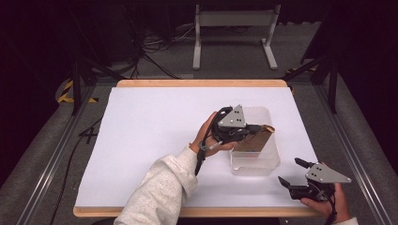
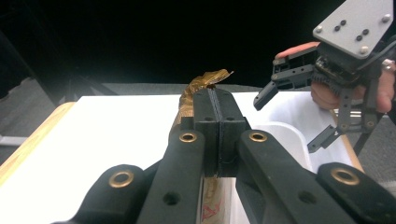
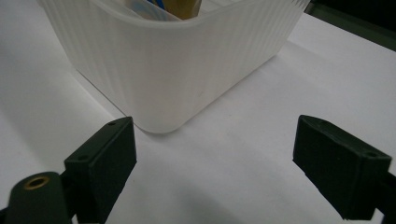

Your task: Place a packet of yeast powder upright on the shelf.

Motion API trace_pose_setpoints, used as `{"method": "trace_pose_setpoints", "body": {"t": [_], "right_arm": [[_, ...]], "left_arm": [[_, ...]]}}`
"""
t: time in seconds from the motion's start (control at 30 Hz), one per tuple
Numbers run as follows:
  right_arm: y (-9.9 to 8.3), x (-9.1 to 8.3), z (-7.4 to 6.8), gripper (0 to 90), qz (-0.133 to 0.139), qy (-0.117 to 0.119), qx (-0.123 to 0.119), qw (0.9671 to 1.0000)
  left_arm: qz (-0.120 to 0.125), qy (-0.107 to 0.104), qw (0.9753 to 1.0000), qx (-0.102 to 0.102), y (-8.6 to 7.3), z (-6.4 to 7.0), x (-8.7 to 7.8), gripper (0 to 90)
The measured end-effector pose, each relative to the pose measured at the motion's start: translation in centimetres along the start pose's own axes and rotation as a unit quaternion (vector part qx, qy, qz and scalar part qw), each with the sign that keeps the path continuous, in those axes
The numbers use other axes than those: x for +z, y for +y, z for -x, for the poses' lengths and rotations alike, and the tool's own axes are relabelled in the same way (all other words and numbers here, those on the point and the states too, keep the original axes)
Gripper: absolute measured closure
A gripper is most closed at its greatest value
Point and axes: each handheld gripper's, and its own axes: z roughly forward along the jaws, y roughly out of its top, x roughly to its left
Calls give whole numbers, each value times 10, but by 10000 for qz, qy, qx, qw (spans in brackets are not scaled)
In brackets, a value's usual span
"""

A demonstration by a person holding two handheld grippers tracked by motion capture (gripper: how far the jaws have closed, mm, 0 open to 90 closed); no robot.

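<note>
A brown and gold packet (image 1: 264, 132) hangs tilted over a translucent plastic bin (image 1: 256, 166) at the right of the white table. My left gripper (image 1: 256, 127) is shut on the packet from the left, above the bin. In the left gripper view the jaws (image 2: 215, 95) are pressed together on the packet (image 2: 204, 83), whose crumpled gold end sticks out past them. My right gripper (image 1: 291, 171) stands open near the table's front right corner, a little apart from the bin. The right gripper view has its open jaws (image 3: 215, 135) facing a corner of the bin (image 3: 177, 60).
A white sheet (image 1: 155, 136) covers the table, with a wooden edge (image 1: 202, 83) at the back. Inside the bin a blue and a brown item (image 3: 184, 7) peek over the rim. The right gripper (image 2: 286, 125) hangs beyond the bin in the left gripper view.
</note>
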Motion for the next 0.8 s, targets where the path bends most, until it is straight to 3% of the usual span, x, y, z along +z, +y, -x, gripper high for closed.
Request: {"method": "trace_pose_setpoints", "body": {"t": [0.8], "right_arm": [[0,0,0,140,-15,-2,-8,10000]], "left_arm": [[-22,16,9999,-161,-15,-2,-6,896]]}}
